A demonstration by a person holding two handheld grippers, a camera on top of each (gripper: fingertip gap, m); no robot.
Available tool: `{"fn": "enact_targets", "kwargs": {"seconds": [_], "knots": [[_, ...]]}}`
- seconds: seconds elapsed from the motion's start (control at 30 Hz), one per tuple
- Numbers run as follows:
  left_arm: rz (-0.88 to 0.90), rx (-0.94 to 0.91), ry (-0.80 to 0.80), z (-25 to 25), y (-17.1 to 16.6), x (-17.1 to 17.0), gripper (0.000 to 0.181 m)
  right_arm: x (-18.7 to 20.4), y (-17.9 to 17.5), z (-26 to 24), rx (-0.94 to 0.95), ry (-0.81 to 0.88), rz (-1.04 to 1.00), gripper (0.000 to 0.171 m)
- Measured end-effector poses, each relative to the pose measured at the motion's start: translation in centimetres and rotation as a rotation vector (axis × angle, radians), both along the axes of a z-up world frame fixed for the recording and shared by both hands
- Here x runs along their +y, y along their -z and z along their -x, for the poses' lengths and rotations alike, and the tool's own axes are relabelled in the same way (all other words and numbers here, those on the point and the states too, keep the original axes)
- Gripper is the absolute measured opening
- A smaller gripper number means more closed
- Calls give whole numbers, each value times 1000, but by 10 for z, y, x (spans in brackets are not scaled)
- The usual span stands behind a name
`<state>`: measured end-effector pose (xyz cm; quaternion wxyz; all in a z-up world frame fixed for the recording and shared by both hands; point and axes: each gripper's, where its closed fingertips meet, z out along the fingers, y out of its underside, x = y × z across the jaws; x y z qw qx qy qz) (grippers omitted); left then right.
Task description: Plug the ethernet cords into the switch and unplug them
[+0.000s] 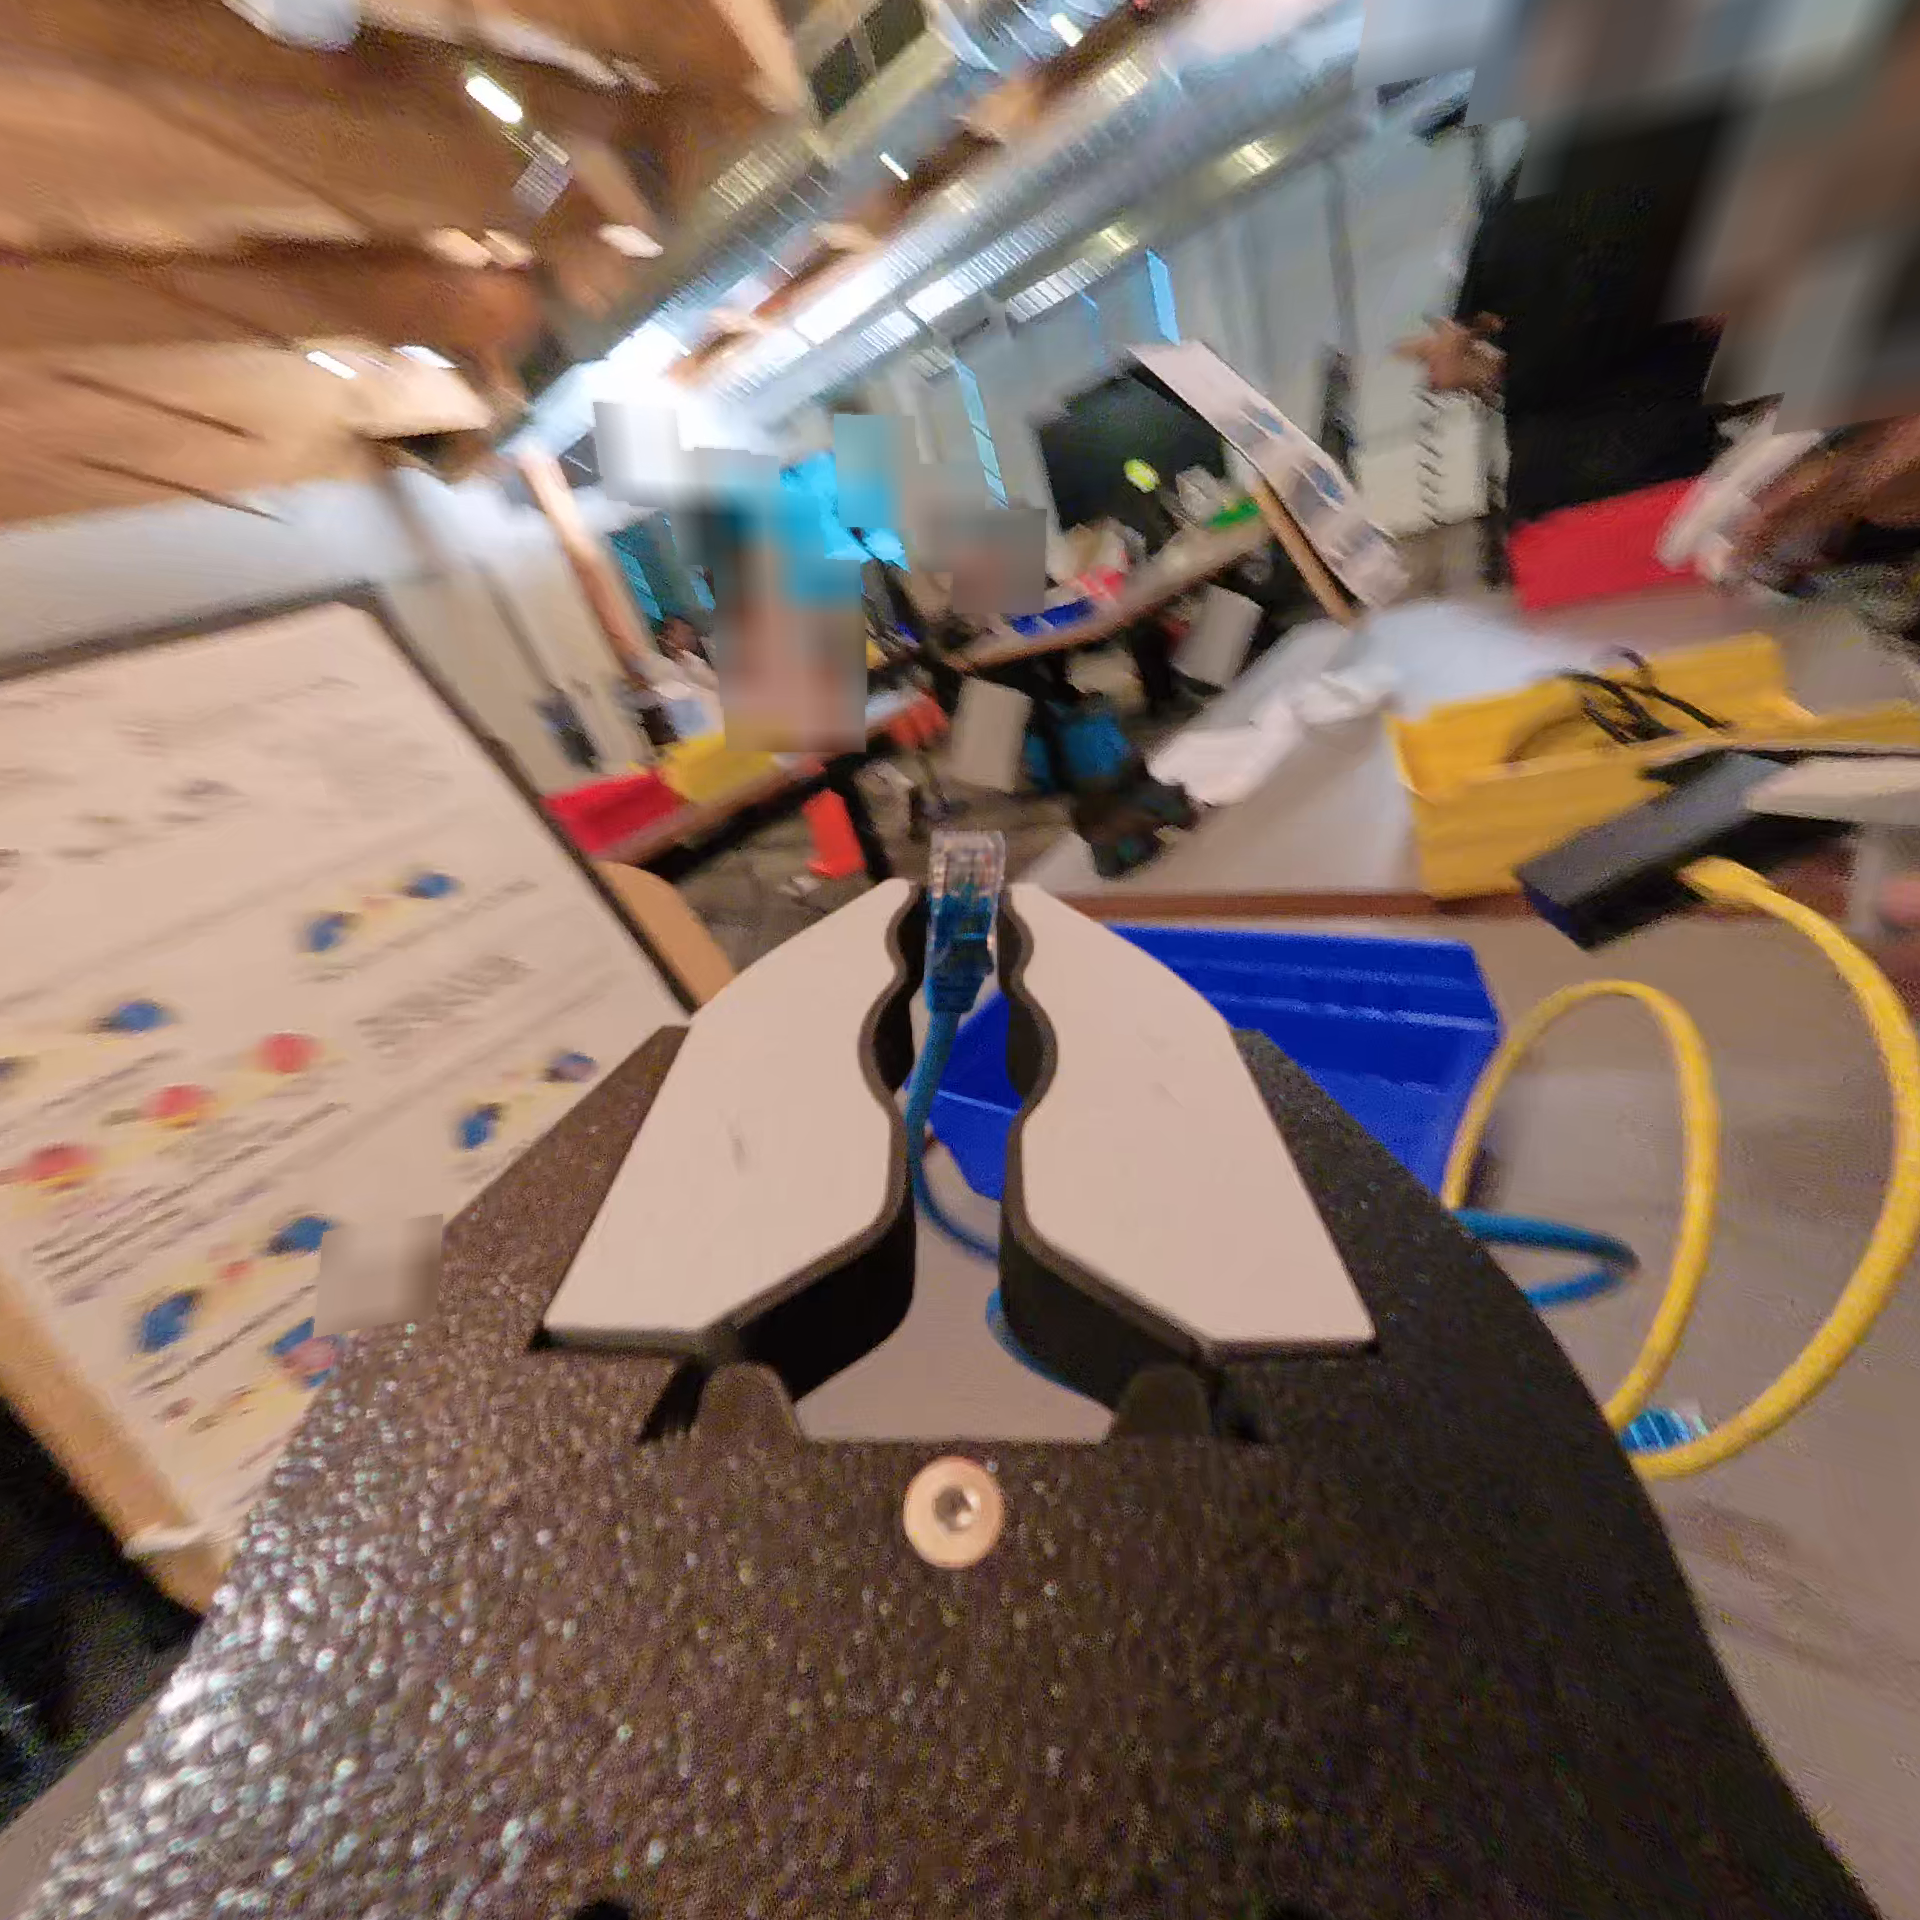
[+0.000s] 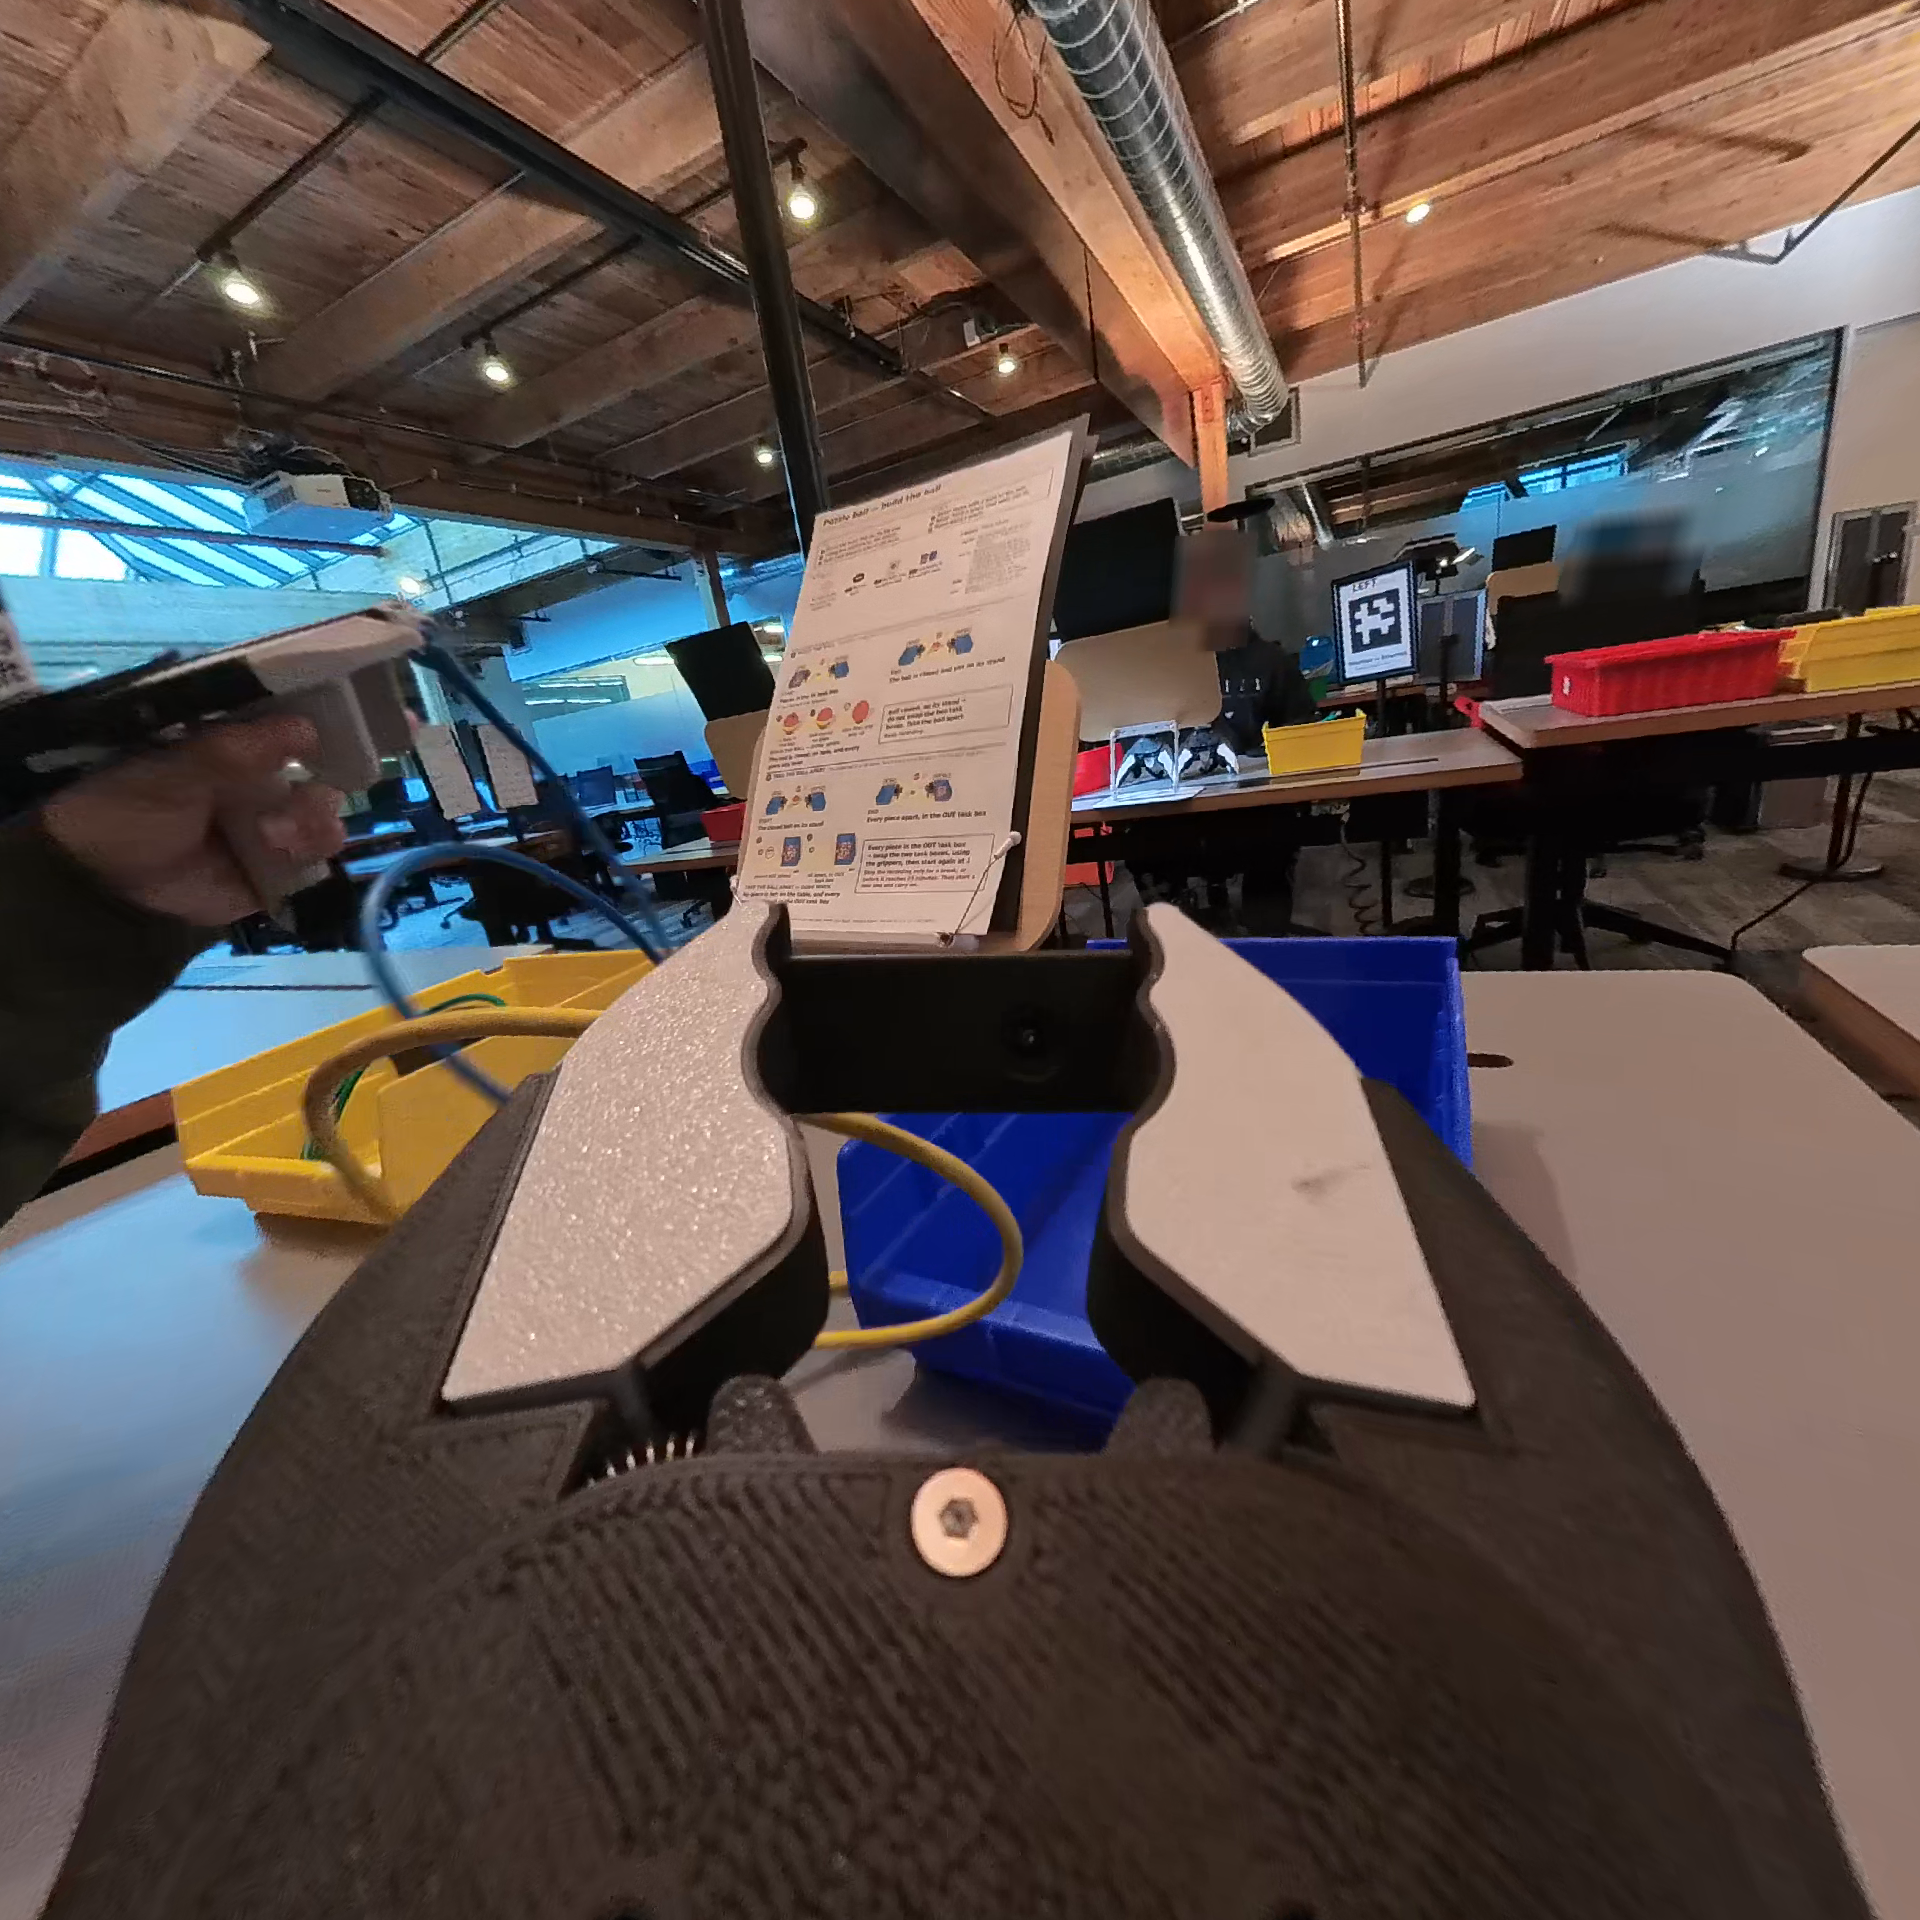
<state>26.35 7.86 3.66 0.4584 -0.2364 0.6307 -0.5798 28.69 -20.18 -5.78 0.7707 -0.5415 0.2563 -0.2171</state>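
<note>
left gripper point(image 1: 961, 914) is pinching the blue ethernet cord point(image 1: 958, 951) right behind its clear plug, pointing up at 12 o'clock, while the right gripper point(image 2: 951, 971) clamps the black switch point(image 2: 951, 1029) above the blue bin point(image 2: 1382, 997), yellow cord point(image 2: 977, 1236) looping out at 6 o'clock.

A blue bin point(image 2: 1382, 1023) sits on the grey table point(image 2: 1662, 1195), with a yellow bin point(image 2: 312, 1132) to its left. An instruction sheet point(image 2: 914, 707) stands upright behind the blue bin. A red bin point(image 2: 1662, 670) rests on a far table.
</note>
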Motion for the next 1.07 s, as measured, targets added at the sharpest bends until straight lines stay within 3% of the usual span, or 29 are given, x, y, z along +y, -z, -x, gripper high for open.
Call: {"fn": "enact_targets", "kwargs": {"seconds": [0.07,0.13,0.37,0.6,0.7,0.8,0.97,1.07], "knots": [[52,-105,-89,18,-10,25,12,-3,-4,1,-11,5,-8,61],[30,-164,-166,41,3,44,12,-3,-6,1,-15,4,-11,62],[-286,-113,-417,140,130,69,12,12,-2,1,-13,-26,-1,62],[-425,41,-630,206,207,70,14,37,-3,8,-28,-66,38,62],[-376,272,-547,212,252,51,18,45,-5,11,-39,-77,51,61],[-398,539,-343,215,293,16,23,49,-7,12,-48,-83,61,61],[-491,622,-45,213,303,-26,31,50,-7,10,-40,-91,48,61],[-567,633,128,217,294,-24,35,52,-7,10,-41,-101,46,61]]}}
